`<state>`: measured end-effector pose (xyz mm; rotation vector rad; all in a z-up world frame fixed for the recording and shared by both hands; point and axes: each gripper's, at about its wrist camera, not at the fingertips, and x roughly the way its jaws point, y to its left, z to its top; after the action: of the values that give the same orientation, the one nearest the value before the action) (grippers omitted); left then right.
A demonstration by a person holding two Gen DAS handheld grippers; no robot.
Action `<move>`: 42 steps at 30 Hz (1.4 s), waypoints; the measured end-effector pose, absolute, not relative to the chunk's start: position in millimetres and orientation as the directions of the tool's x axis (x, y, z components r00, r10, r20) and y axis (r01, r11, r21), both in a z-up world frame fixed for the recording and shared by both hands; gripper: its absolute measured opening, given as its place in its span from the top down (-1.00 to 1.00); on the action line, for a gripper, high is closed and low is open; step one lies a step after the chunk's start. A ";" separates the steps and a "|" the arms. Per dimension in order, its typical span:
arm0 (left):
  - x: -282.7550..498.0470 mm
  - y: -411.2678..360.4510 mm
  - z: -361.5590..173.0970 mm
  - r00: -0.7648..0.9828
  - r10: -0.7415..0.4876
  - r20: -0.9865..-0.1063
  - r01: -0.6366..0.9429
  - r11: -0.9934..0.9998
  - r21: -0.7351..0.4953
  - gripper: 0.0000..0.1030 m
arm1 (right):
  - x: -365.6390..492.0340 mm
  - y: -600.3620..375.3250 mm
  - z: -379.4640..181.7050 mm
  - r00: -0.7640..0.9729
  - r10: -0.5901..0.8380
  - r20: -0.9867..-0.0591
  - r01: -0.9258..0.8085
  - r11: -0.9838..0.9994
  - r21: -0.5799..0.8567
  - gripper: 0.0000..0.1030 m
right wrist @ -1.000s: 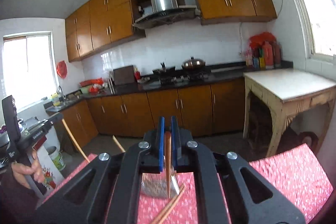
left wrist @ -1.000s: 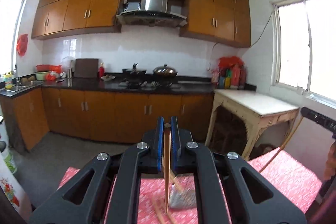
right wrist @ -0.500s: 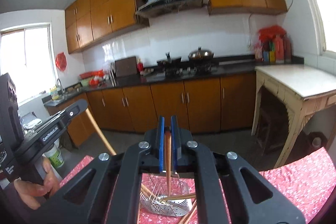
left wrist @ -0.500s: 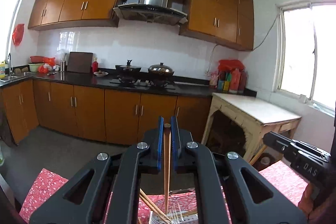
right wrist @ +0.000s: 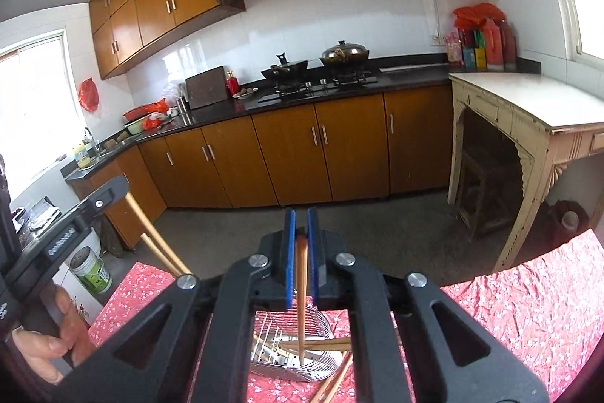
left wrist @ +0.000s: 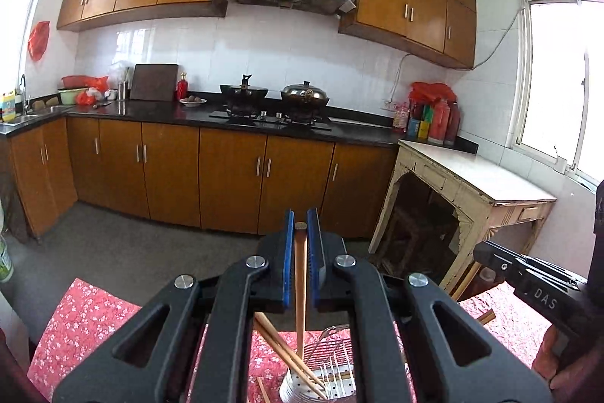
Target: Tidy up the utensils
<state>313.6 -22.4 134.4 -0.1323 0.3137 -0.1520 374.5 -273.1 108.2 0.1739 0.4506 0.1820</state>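
My left gripper (left wrist: 301, 225) is shut on a wooden chopstick (left wrist: 300, 289) that hangs down with its tip over a metal utensil basket (left wrist: 332, 380). Other chopsticks (left wrist: 281, 344) lean in that basket. My right gripper (right wrist: 301, 225) is shut on another chopstick (right wrist: 301, 308), its tip reaching down into the same wire basket (right wrist: 290, 361). The basket lies on a table with a red floral cloth (right wrist: 528, 308). The right gripper's body (left wrist: 528, 284) shows at the right edge of the left wrist view. The left gripper's body (right wrist: 75, 225) shows at the left of the right wrist view.
Loose chopsticks (right wrist: 336, 380) lie on the cloth beside the basket. Beyond the table is grey floor, then brown kitchen cabinets (left wrist: 226, 172) with pots on a stove. A worn pale side table (left wrist: 472, 184) stands at the right. A white bucket (right wrist: 90, 270) sits at the left.
Both grippers moved forward and down with their chopsticks. The basket has come up close beneath both chopstick tips, and the two grippers now stand closer together.
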 end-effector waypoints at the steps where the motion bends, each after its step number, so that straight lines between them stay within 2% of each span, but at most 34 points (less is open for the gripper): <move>1: 314.2 -21.5 135.1 0.940 -0.164 -0.298 0.124 0.981 -0.149 0.87 | 374.9 -273.4 107.4 0.886 0.206 -0.416 -0.133 0.971 0.199 0.85; 3: 312.6 -19.3 137.0 0.939 -0.151 -0.309 0.110 0.983 -0.148 0.86 | 373.9 -273.3 107.7 0.890 0.165 -0.424 -0.103 0.981 0.166 0.76; 5: 308.4 -13.4 140.4 0.937 -0.148 -0.315 0.101 0.982 -0.161 0.79 | 365.3 -279.9 109.6 0.902 0.132 -0.412 -0.073 0.985 0.157 0.18; 6: 306.2 -10.7 142.5 0.938 -0.142 -0.315 0.094 0.982 -0.162 0.54 | 361.5 -283.8 110.7 0.907 0.122 -0.403 -0.063 0.986 0.158 0.14; 7: 303.1 -6.6 145.2 0.942 -0.126 -0.311 0.078 0.984 -0.162 0.14 | 356.4 -289.2 112.2 0.911 0.113 -0.396 -0.053 0.986 0.158 0.14; 9: 293.7 0.2 150.0 0.950 -0.103 -0.296 0.056 0.985 -0.162 -0.03 | 345.3 -299.8 115.5 0.917 0.097 -0.387 -0.033 0.985 0.169 0.14; 16: 260.0 15.2 150.0 0.947 -0.070 -0.314 0.027 0.990 -0.138 -0.07 | 294.7 -335.3 114.9 0.930 0.039 -0.366 0.034 0.981 0.192 0.10; 19: 235.7 28.0 130.1 0.934 -0.059 -0.352 0.013 0.991 -0.133 -0.16 | 267.3 -345.3 89.2 0.915 0.005 -0.403 0.072 0.982 0.176 0.09; 22: 216.0 39.2 98.2 0.914 -0.056 -0.402 0.007 0.993 -0.122 -0.25 | 246.0 -339.4 40.0 0.870 -0.003 -0.493 0.079 0.988 0.133 0.09; 25: 201.3 40.6 48.2 0.865 -0.049 -0.500 0.010 0.997 -0.081 -0.26 | 234.5 -323.9 -22.4 0.798 0.050 -0.601 0.042 0.990 0.138 0.12; 29: 195.9 30.1 -19.2 0.780 -0.045 -0.624 0.027 0.999 -0.039 -0.26 | 236.0 -295.0 -95.8 0.672 0.177 -0.719 -0.017 0.974 0.225 0.43; 30: 194.7 27.6 -38.4 0.752 -0.052 -0.657 0.033 0.999 -0.041 -0.26 | 237.7 -287.7 -107.6 0.649 0.200 -0.734 -0.024 0.970 0.243 0.45; 33: 194.9 17.9 -68.9 0.703 -0.085 -0.707 0.049 0.996 -0.071 -0.25 | 240.5 -264.3 -121.9 0.623 0.225 -0.749 -0.051 0.967 0.249 0.50; 42: 201.8 -10.3 -87.7 0.680 -0.104 -0.726 0.075 0.995 -0.072 -0.25 | 262.9 -234.8 -131.5 0.606 0.189 -0.773 -0.075 0.981 0.181 0.50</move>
<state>201.8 -10.3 -87.7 -0.0375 0.8177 -0.1000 262.9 -234.8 -131.5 0.1350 0.9082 0.1537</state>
